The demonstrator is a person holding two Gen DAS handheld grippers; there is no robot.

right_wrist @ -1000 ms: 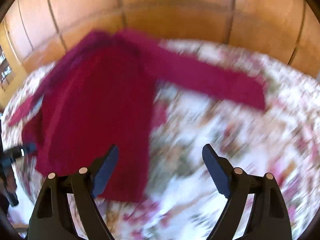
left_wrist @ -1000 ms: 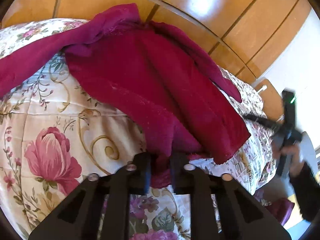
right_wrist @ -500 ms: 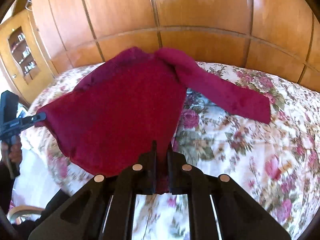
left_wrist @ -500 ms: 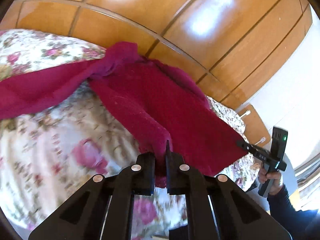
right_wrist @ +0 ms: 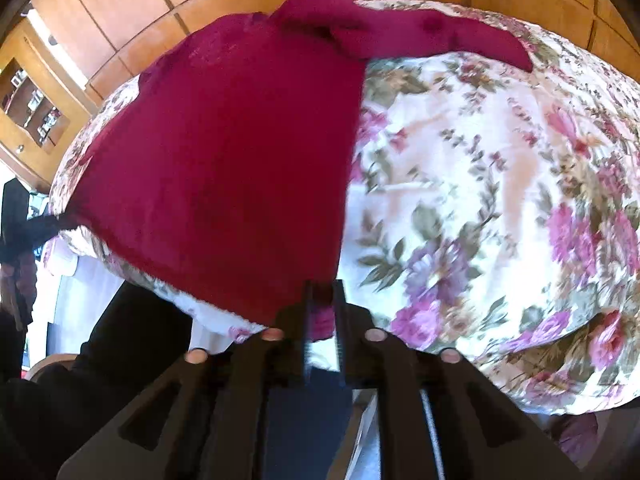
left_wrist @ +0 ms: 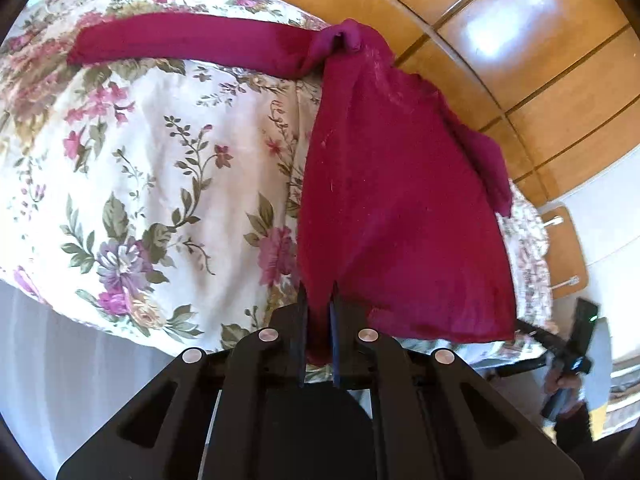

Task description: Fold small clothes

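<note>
A dark red long-sleeved top [left_wrist: 392, 184] lies stretched over the floral bedspread [left_wrist: 160, 168]. My left gripper [left_wrist: 318, 300] is shut on its bottom hem at one corner. One sleeve [left_wrist: 192, 42] lies out to the left across the bed. In the right wrist view the same top [right_wrist: 224, 152] spreads to the left, and my right gripper [right_wrist: 322, 296] is shut on the other hem corner. The other sleeve [right_wrist: 444, 40] reaches right. The hem hangs taut between both grippers near the bed's front edge.
A wooden panelled wall [left_wrist: 500, 40] stands behind the bed. A wooden cabinet [right_wrist: 32, 108] is at the left in the right wrist view. A white surface [left_wrist: 60, 360] lies below the bed's edge. The other gripper and hand [left_wrist: 572, 344] show at the right.
The right gripper closed on the hem about one second ago. Both grippers have since pulled the top toward the bed's front edge, and the sleeves now trail out flat behind.
</note>
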